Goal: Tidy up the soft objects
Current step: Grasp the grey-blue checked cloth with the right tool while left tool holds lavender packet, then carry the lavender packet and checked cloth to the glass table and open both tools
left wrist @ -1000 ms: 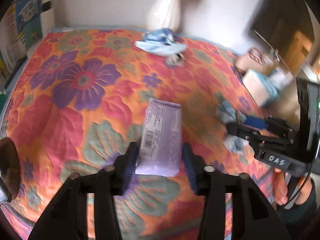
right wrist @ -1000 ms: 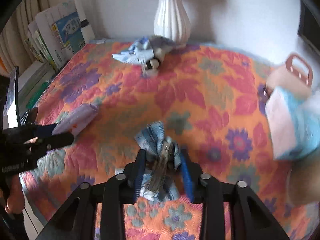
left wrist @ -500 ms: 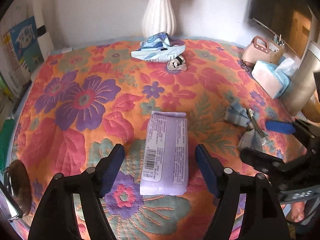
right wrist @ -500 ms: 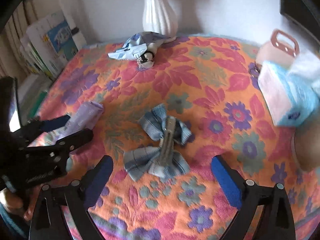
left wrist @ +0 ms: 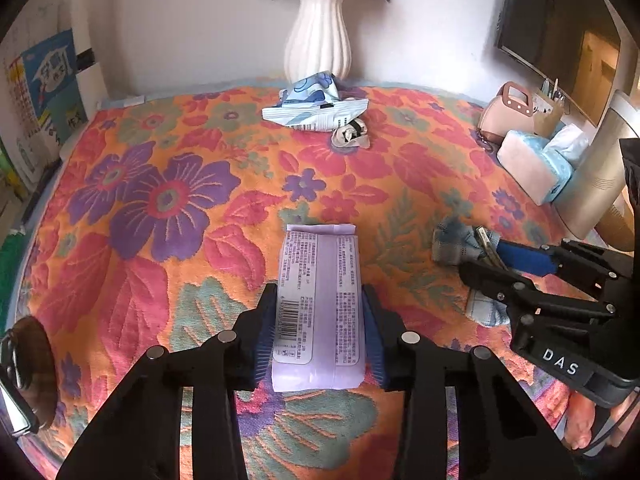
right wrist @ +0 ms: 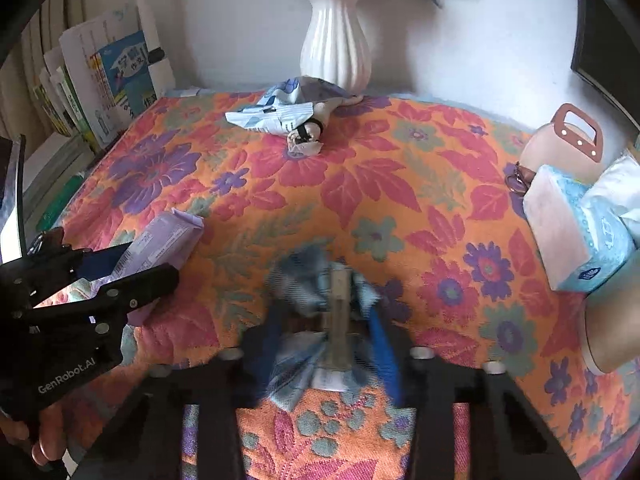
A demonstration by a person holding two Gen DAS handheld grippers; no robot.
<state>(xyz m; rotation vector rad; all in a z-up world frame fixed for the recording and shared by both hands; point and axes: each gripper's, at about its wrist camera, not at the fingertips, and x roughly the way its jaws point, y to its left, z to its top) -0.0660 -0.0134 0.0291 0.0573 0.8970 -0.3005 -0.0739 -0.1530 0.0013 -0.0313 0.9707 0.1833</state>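
A lilac soft wipes pack (left wrist: 320, 300) lies on the floral cloth (left wrist: 160, 200). My left gripper (left wrist: 319, 336) is shut on its near end, pads touching both sides. It also shows in the right wrist view (right wrist: 160, 244). A blue plaid bow hair clip (right wrist: 324, 312) lies on the cloth. My right gripper (right wrist: 324, 344) stands around it with blue pads close to its sides; the view is blurred. The bow shows in the left wrist view (left wrist: 460, 244).
A blue-white pouch (left wrist: 316, 110) and a small grey sock (left wrist: 352, 136) lie at the back by a white vase (left wrist: 320, 28). A tissue pack (right wrist: 576, 232), pink bag (right wrist: 560, 148) and cylinder (left wrist: 600, 168) stand at right. Books (right wrist: 100, 88) line the left.
Both grippers were shut on their objects, opened wide half a second ago, and have now closed in again on the pack and the bow.
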